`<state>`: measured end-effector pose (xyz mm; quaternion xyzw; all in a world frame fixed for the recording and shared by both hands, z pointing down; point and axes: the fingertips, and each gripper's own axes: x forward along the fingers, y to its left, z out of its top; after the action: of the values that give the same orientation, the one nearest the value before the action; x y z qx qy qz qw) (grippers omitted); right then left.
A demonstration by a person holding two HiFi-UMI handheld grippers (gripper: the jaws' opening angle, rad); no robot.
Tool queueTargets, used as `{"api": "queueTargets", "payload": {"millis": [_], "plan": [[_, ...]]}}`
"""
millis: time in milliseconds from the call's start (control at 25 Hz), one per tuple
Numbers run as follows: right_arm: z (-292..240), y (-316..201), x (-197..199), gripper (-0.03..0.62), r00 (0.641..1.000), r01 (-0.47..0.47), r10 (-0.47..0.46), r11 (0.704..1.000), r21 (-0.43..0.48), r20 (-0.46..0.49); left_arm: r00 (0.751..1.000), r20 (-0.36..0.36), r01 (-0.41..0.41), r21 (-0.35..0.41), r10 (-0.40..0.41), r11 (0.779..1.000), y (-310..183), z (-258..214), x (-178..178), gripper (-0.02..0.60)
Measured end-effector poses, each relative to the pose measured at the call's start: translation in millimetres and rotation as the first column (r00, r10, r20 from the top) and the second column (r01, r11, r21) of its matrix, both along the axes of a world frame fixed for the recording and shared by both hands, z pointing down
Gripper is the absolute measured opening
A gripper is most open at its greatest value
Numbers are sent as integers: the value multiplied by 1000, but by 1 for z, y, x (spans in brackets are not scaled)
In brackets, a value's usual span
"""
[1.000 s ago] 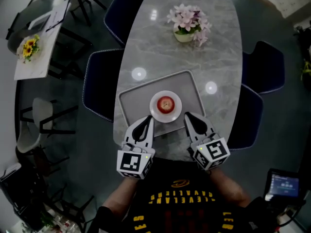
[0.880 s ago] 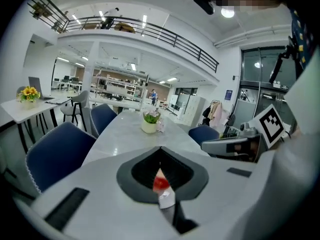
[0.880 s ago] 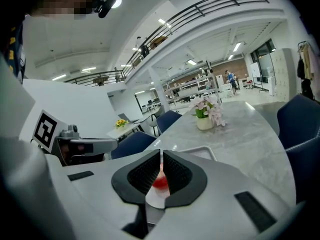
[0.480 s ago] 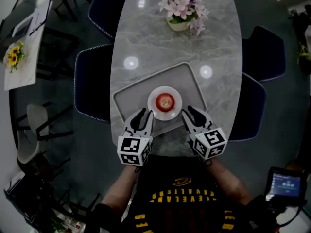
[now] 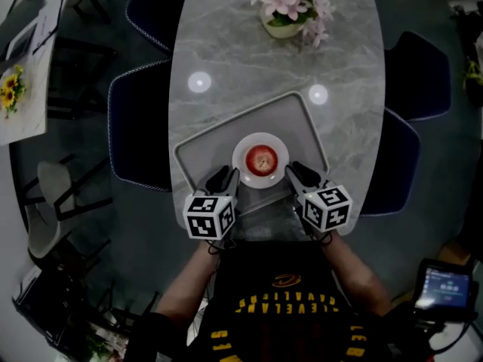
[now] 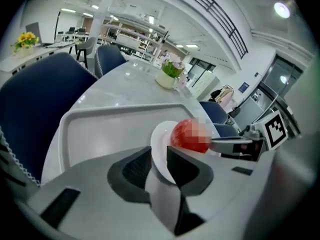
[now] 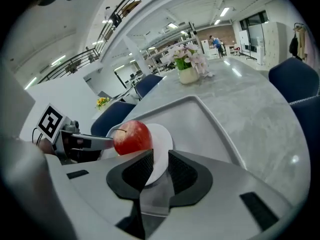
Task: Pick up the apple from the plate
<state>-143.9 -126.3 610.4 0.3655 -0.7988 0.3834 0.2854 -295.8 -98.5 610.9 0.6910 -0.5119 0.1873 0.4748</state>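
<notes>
At the lower left of the middle of the head view, the left gripper [image 5: 226,176] lay low over the near edge of the grey tray [image 5: 202,151], its tips just beside the left rim of the white plate [image 5: 260,139]. In the left gripper view its jaws stood only a little apart, with the plate's rim seen through the narrow gap and nothing clamped between them.

In the centre, the red apple [image 5: 262,158] sat in the middle of the plate, and the plate lay inside the tray on the marble table [image 5: 249,59]. Nothing touched the apple.

To the right of the plate, the right gripper [image 5: 293,172] mirrored the left one, its tips near the right rim. Its own view showed the jaws also slightly apart and empty, and the apple up and to the left of them.

I judged this as the approach step: both claws were near, but no grasp had begun. The next move would call for one claw to widen well beyond the apple's width, rise above the plate's rim, come around the fruit and close gently, because a round, smooth apple could roll away.
</notes>
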Motion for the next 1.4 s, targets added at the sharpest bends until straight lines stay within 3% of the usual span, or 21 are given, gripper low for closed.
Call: {"api": "queueTargets", "payload": {"millis": [160, 480, 800, 880, 1400], "plan": [[14, -1, 0, 94, 999, -35, 34, 996, -83, -7, 996, -67, 52, -93, -58, 994, 2, 17, -2, 84], [28, 7, -4, 94, 998, -61, 56, 979, -194, -31, 988, -118, 74, -166, -95, 983, 6, 28, -2, 84], [34, 11, -4, 92, 979, -171, 196, 930, -324, 47, 964, -206, 121, -230, -169, 966, 6, 30, -3, 63], [33, 10, -4, 60, 967, -200, 241, 914, -353, 77, 954, -235, 128, -248, -188, 960, 6, 30, 0, 43], [32, 9, -5, 49, 948, -217, 290, 890, -402, 132, 940, -260, 147, -281, -222, 948, 9, 30, 2, 40]]}}
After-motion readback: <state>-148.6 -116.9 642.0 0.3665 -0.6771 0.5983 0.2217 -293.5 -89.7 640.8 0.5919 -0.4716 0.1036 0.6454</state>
